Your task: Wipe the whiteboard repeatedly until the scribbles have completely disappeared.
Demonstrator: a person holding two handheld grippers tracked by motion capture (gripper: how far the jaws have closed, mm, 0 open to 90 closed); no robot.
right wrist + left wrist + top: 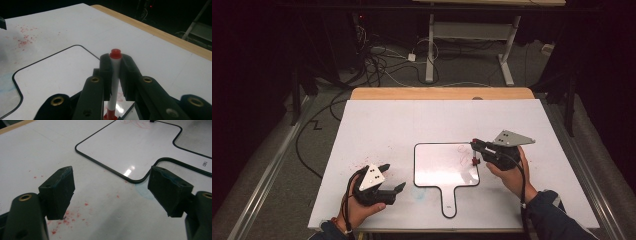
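Observation:
A small whiteboard (437, 165) with a black rim and a handle lies flat on the white table (382, 125). Faint red scribbles (462, 149) mark its far right corner. My right gripper (474, 146) is shut on a white marker with red ends (115, 75), held upright over the board's right edge (474, 161). My left gripper (393, 176) rests open near the table's front left, its fingers (58, 191) wide apart with nothing between them. The board's corner (135, 180) lies just ahead of it.
Red ink specks (72, 216) dot the table under the left gripper, and a pale blue smear (143, 192) sits by the board's corner. A wooden edge (442, 93) borders the table's far side. Cables (377, 65) and a desk frame (472, 35) lie beyond on the floor.

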